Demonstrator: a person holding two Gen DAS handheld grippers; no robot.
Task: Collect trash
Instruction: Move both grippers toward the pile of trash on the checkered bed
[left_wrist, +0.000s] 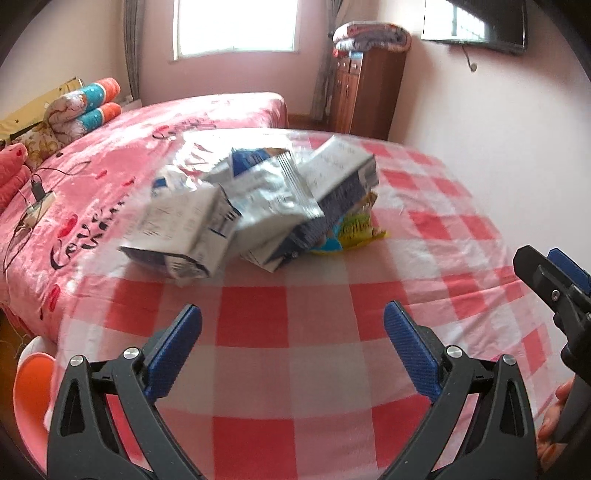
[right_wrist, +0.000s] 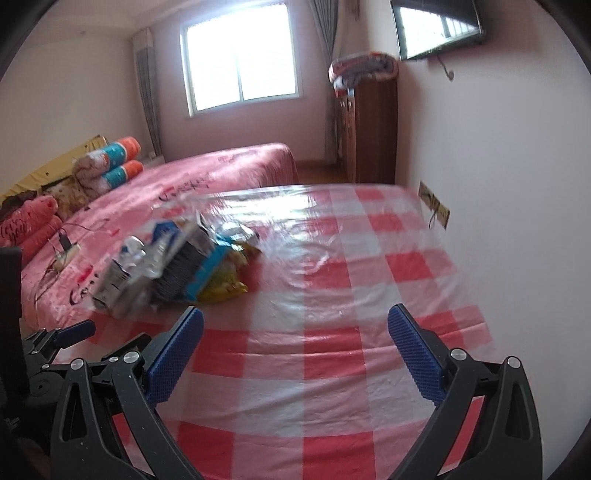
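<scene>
1. While both tools are hovering low over the checked tablecloth (left_wrist: 288, 369), the left gripper (left_wrist: 291, 354) is standing wide and empty, and the right gripper (right_wrist: 295, 358) is gaping just as wide, gripping nothing.
2. Ahead of the left gripper, slightly to its left, the trash pile (left_wrist: 255, 206) of crumpled cartons and wrappers is lying on the table, stretching left to right; the left looks nearer.
3. From the right gripper, the pile (right_wrist: 173, 262) is sitting ahead and well leftward.
4. Beyond, a pink bed (left_wrist: 110, 177) is filling the room.
</scene>
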